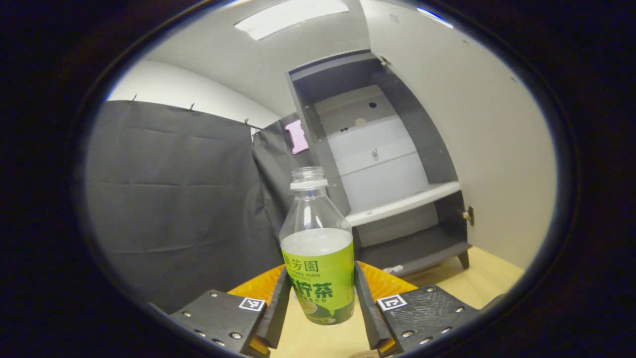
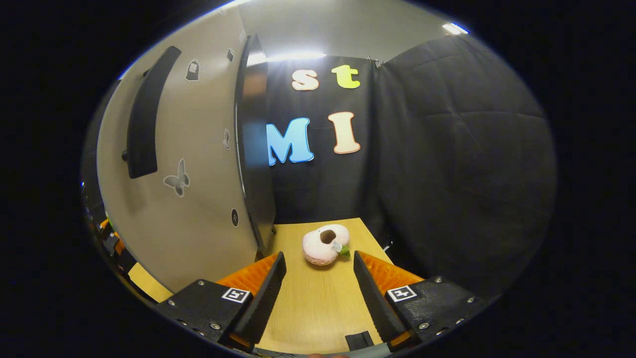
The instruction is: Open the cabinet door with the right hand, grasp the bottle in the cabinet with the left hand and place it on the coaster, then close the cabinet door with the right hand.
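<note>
Left gripper: the left gripper (image 1: 318,298) stands low over the wooden table (image 1: 323,340), its two fingers on either flank of the bottle (image 1: 318,258); they sit right against the green label, though whether both press on it cannot be told.

Bottle: upright, cap off, clear above and wrapped in green below, pale liquid up to its shoulder — held between the fingers in front of the cabinet.

Cabinet: the cabinet (image 1: 377,164) stands open in the left gripper view, a pale shelf (image 1: 402,201) across its dark interior, the door (image 1: 487,149) swung out to the right.

Right gripper: the right gripper (image 2: 318,293) hangs wide and empty above the table, nothing between its fingers.

Door, outer face: in the right gripper view the beige door (image 2: 198,199) rises just to the left — a long dark handle (image 2: 146,112) and a butterfly sticker (image 2: 177,183) on it.

Also on the table: a pink plush toy (image 2: 324,243) lies ahead of the right gripper, near the black cloth wall (image 2: 447,164).
</note>
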Available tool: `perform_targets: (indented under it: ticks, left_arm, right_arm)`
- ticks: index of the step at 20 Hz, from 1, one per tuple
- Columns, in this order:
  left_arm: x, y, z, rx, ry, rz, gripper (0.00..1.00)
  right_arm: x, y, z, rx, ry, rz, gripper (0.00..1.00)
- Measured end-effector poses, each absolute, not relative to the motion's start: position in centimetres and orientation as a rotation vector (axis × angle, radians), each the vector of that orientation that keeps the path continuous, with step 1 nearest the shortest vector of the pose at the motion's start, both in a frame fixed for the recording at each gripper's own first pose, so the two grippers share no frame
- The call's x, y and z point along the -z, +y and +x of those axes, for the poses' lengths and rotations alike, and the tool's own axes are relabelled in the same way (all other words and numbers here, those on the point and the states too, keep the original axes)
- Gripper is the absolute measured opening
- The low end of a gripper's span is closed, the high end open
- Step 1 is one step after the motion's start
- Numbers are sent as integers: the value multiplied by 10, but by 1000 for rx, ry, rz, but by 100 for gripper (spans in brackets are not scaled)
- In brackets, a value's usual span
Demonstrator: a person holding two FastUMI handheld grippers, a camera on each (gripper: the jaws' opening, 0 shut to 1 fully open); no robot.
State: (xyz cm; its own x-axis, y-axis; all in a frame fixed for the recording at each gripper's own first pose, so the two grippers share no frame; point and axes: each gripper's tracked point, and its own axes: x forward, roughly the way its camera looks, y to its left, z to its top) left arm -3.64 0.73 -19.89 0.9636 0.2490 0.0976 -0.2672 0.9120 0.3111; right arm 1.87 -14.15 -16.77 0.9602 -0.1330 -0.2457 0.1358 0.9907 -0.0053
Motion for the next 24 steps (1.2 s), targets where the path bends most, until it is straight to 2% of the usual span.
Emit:
perform_targets:
  ticks: [1, 6, 10, 11, 12, 13, 14, 17, 19, 21, 22, 24]
  left_arm:
    - [217, 2, -42, -249, -45, 325, 66]
    - [306, -7, -67, -223, 18, 217, 66]
    - [366, 4, -87, -251, 48, 120, 66]
    - [378, 2, -87, -236, 57, 92, 72]
    - [384, 2, -87, -233, 51, 77, 67]
    - [391, 5, -90, -231, 49, 66, 72]
    - [394, 6, -90, -230, 45, 60, 67]
    - [397, 10, -91, -224, 30, 60, 63]
    - [401, 3, -92, -186, 26, 59, 74]
    - [404, 5, -91, -180, 35, 50, 70]
    - [405, 7, -92, -189, 42, 57, 74]
    - [407, 3, -87, -195, 48, 55, 74]
  right_arm:
    - [176, -148, 23, 156, 266, -3, 85]
    - [200, -162, 20, 194, 337, -95, 88]
    - [220, -163, 10, 216, 390, -101, 88]
    - [226, -159, 10, 214, 407, -103, 88]
    - [230, -154, 10, 206, 424, -110, 88]
    - [231, -145, 11, 186, 427, -121, 88]
    - [228, -138, 12, 170, 421, -137, 88]
    - [223, -119, 11, 116, 398, -199, 89]
    - [227, -113, 9, 103, 407, -213, 90]
    - [227, -101, 9, 73, 405, -187, 92]
    - [228, -99, 8, 69, 405, -186, 92]
    - [236, -98, 4, 64, 420, -191, 92]
